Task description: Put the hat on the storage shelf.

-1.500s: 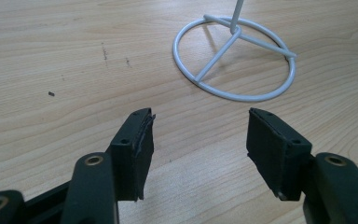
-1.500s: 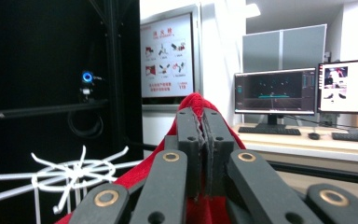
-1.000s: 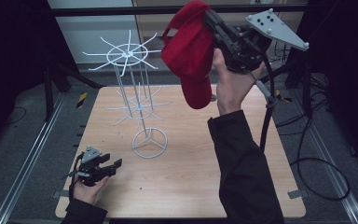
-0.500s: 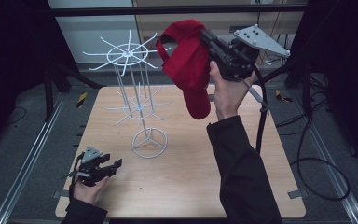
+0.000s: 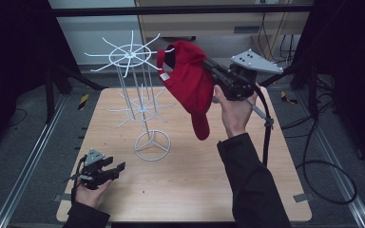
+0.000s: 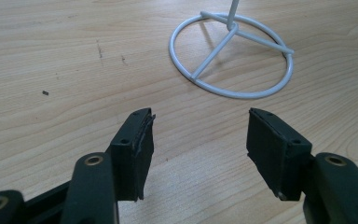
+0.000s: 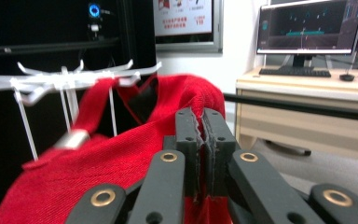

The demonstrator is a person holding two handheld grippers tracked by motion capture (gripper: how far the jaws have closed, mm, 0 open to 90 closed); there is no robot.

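The red cap hangs in the air beside the top spokes of the white wire rack (brim pointing down), pinched between the closed fingers of the right gripper. The left gripper rests low on the table, fingers apart.

light wood counter carries the white wire rack, ring base flat near centre; left hand-held gripper rests at its front-left corner
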